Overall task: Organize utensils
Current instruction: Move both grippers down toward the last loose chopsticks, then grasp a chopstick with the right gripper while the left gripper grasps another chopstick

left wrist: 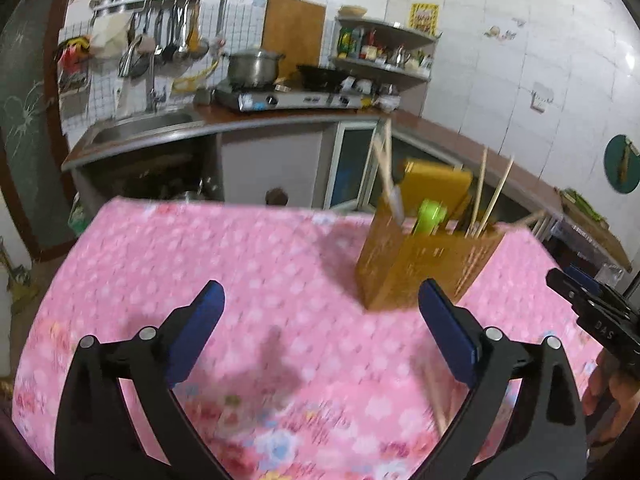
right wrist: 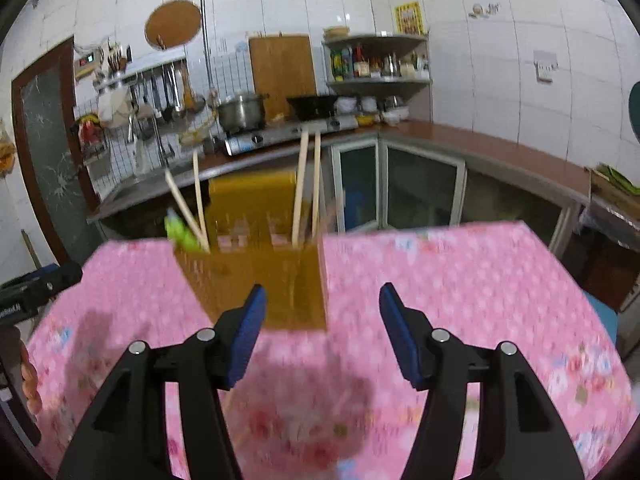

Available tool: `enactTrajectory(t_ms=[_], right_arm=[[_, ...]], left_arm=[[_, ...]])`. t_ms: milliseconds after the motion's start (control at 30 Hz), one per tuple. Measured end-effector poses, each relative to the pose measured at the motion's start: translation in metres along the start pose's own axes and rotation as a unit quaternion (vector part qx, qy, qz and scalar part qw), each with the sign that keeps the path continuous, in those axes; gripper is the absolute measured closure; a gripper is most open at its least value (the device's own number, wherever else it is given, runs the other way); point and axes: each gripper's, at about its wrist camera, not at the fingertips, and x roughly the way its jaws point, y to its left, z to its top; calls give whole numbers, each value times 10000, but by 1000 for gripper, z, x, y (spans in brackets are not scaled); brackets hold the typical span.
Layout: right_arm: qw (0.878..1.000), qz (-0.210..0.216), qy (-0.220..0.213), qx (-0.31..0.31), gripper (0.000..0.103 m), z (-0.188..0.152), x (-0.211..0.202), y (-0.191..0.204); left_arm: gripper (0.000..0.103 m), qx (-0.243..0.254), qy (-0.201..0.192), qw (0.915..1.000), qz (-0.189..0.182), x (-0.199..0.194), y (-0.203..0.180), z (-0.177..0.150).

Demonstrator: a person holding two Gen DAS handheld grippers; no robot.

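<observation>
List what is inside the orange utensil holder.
Inside the orange utensil holder: several wooden chopsticks standing up and a green-handled utensil. Their lower ends are hidden by the holder's walls.

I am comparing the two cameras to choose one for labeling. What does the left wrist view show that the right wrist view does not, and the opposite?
Only the left wrist view shows the round teal plaque on the wall and the right gripper at its edge.

Only the right wrist view shows the two chopsticks standing side by side.

Both show the brown utensil holder on the pink tablecloth, the green utensil, the steel pot, and open jaws.
</observation>
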Motion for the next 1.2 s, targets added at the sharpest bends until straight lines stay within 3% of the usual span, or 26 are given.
enactTrajectory(t_ms=[233,400,533,733,900,1000,1200], right_arm=[[9984,21,549,-92,46,-56,13,23],[9965,36,795,-250,47,-76,21,49],[9929,40,1179,-161,58,-87,35,63],[9900,159,1339,-421,68,-90,46,93],[9843,250,1720,-297,90,-93,68,95],[9848,282,1693,-270,96,-93,73,93],[9876,284,1543,35,97,-76,58,64]], left_arm=[[8,-2,387,9990,216,13,20,-47],[8,92,674,9966,458,26,35,-68],[8,156,853,9946,563,32,46,-75],[6,28,979,9934,590,33,60,-85],[6,95,1026,9931,556,32,54,-87],[6,165,1055,9931,494,31,45,-87],[6,262,1109,9934,158,29,15,-86]])
